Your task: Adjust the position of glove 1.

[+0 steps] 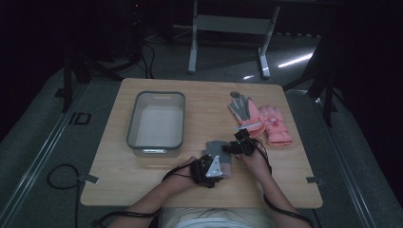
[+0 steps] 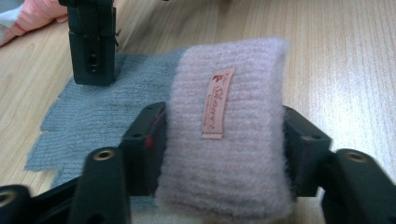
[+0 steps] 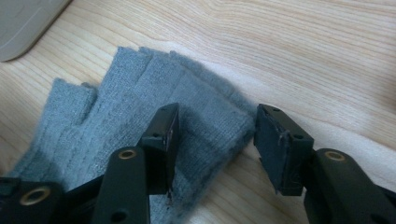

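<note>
Knit glove point(image 1: 217, 153) at table point(image 1: 142, 190) front centre; bin point(image 1: 156, 118) behind-left; glove pair point(image 1: 259, 118) behind-right.

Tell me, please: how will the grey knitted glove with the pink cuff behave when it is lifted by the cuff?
Probably floppy: the glove is soft knit lying flat, so its fingers should dangle. The cuff looks squashed between the left gripper pads, so likely a secure, non-slippery hold.

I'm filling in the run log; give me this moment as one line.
left gripper: shut on pink cuff | right gripper: open, over grey glove edge | bin: empty | pink gloves: untouched
</note>
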A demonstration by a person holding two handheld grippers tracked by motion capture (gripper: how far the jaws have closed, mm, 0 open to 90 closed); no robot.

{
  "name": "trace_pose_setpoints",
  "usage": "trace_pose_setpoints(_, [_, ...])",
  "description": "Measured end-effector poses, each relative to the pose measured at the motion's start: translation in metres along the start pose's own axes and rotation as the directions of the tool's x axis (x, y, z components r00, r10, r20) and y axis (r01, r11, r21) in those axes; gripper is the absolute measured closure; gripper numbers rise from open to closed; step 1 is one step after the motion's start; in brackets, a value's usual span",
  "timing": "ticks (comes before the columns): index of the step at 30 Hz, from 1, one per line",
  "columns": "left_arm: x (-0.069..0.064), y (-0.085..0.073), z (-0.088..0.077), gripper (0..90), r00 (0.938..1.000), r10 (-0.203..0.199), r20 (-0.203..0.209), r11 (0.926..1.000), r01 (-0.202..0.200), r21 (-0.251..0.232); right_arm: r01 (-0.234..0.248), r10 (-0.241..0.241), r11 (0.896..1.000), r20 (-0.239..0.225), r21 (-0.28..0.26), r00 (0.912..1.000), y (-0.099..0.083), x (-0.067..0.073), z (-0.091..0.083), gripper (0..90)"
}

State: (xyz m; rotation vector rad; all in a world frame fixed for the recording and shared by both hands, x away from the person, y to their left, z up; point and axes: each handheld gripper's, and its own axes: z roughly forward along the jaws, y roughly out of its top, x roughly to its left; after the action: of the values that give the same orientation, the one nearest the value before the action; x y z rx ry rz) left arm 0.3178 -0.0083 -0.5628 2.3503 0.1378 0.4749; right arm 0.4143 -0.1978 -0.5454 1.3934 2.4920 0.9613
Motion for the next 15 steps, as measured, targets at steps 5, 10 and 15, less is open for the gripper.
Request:
trace_pose_setpoints(5, [0.01, -0.002, -0.004, 55.9, 0.999, -0.017, 0.042, 0.9998, 0.018, -0.012, -0.02, 0.02, 1.0, -0.028, 0.005, 0.9994, 0.002, 0.0, 0.001, 55.2])
trace_pose_setpoints(10, [0.015, -0.005, -0.005, 61.1, 0.9961, -0.055, 0.07, 0.9978, 0.057, -0.035, -0.064, 0.063, 0.998, -0.096, -0.004, 0.9934, 0.004, 0.004, 0.007, 59.3])
trace_pose_setpoints(15, [0.019, -0.004, -0.005, 63.2, 0.9927, -0.079, 0.091, 0.9963, 0.082, -0.026, -0.076, 0.077, 0.997, -0.154, 0.013, 0.9851, 0.008, 0.008, 0.014, 69.1])
